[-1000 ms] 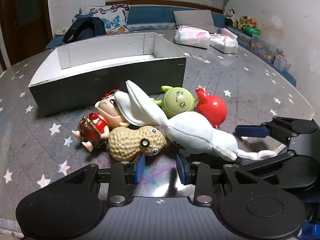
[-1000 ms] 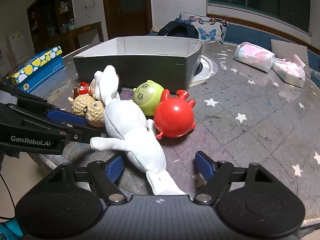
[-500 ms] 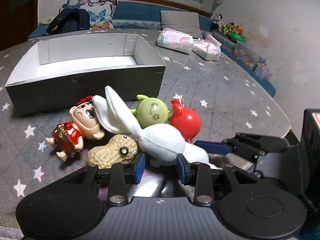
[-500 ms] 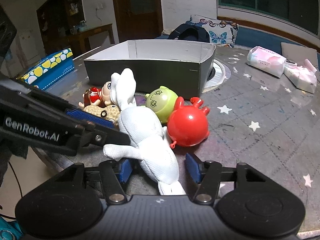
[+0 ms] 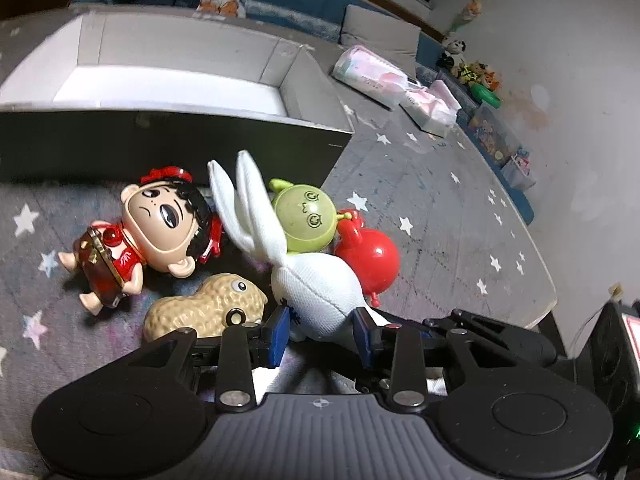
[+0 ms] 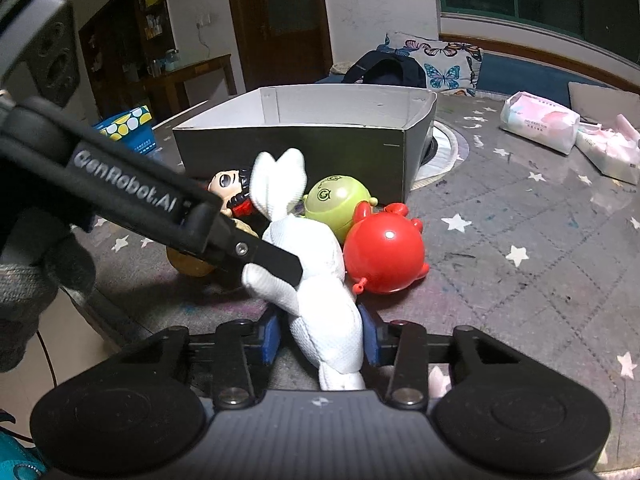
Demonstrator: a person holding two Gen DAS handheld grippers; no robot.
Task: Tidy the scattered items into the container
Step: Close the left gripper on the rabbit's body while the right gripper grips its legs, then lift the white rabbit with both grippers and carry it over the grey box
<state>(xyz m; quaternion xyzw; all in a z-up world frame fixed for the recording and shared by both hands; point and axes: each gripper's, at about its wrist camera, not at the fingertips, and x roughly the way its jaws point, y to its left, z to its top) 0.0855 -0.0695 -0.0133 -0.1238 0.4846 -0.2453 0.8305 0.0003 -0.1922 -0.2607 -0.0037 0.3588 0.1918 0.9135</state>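
The left gripper (image 6: 280, 268), its arm lettered "GenRobot.AI", crosses from the left and hides most of the peanut toy (image 6: 188, 264) and part of the doll (image 6: 226, 184); its jaws flank the white plush rabbit (image 6: 320, 280), contact unclear. The right gripper (image 6: 320, 338), jaws just closing, pinches the rabbit's lower body on the table (image 6: 520, 280), its legs cut off below. The box (image 6: 300, 148) stands behind.

The box (image 6: 304, 148) stands on the table (image 6: 520, 280), back from its near edge, and the toys lie bunched in front of the box's near wall. The doll (image 5: 160, 232) lies leftmost, the peanut toy (image 5: 204, 308) in front of it, nearer the table's edge. The plush rabbit (image 5: 312, 288) stretches from the box toward the near edge, with the round frog toy (image 5: 308, 220) and crab toy (image 5: 372, 260) touching its right side; two tissue packs (image 6: 540, 120) lie toward the far right edge.
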